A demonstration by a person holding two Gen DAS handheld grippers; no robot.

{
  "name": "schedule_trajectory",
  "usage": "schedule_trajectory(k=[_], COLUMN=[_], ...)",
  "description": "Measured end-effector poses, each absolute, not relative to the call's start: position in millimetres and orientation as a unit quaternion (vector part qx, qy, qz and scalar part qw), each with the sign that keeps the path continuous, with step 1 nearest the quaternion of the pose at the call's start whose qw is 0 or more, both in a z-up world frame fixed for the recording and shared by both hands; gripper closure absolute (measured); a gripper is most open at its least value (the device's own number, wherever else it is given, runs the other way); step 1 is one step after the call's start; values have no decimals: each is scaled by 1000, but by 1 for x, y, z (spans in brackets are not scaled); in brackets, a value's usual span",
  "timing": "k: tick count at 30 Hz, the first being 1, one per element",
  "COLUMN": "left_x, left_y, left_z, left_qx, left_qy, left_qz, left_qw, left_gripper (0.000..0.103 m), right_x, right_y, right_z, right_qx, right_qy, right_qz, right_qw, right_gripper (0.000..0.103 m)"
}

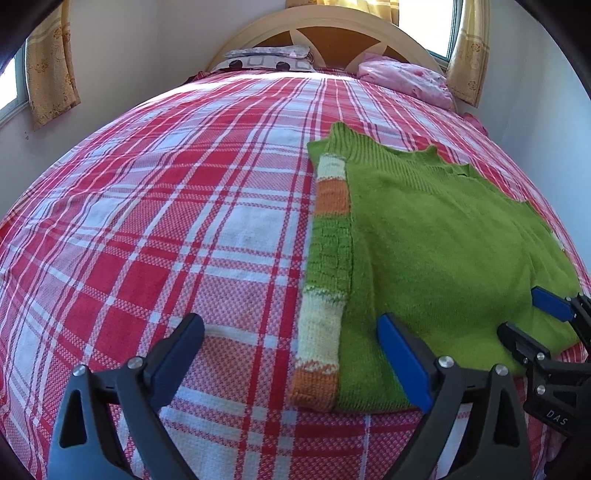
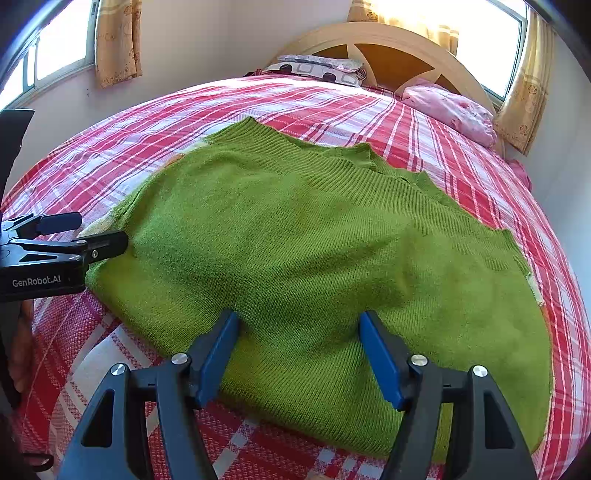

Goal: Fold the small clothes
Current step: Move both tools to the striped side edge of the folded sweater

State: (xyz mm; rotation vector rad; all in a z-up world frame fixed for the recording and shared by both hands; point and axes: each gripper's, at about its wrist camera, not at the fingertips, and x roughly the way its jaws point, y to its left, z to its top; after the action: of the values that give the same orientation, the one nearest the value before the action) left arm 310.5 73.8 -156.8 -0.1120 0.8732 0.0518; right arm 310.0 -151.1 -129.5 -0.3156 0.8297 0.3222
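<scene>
A small green knitted sweater (image 1: 436,236) lies flat on the red and white plaid bed (image 1: 155,221), its striped cream, orange and green sleeve (image 1: 328,280) folded along its left side. My left gripper (image 1: 291,332) is open and empty, low over the sweater's near left corner. My right gripper (image 2: 299,325) is open, empty, over the sweater's near edge (image 2: 295,251). The right gripper also shows at the right edge of the left wrist view (image 1: 532,314). The left gripper shows at the left of the right wrist view (image 2: 99,232).
A patterned grey pillow (image 1: 266,59) and a pink bundle of cloth (image 1: 406,79) lie at the head of the bed under a curved wooden headboard (image 1: 332,26). Curtained windows stand on both sides. Walls close in on the left and right.
</scene>
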Motion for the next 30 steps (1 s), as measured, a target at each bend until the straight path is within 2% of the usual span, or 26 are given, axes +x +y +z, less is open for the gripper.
schedule_trajectory(k=[5, 14, 30], left_x=[299, 306, 352], left_y=[93, 147, 143], left_z=[-148, -144, -142], left_qx=[-77, -88, -114], left_qy=[416, 404, 397], left_qz=[8, 52, -36], left_qw=[906, 909, 910], left_gripper=[6, 5, 6], right_x=[290, 266, 247], right_y=[-149, -103, -24], right_z=[-115, -110, -130], right_qx=[-144, -197, -299], right_qy=[371, 338, 306], right_qz=[170, 217, 257], right_qw=[902, 894, 867], right_gripper=[34, 34, 34])
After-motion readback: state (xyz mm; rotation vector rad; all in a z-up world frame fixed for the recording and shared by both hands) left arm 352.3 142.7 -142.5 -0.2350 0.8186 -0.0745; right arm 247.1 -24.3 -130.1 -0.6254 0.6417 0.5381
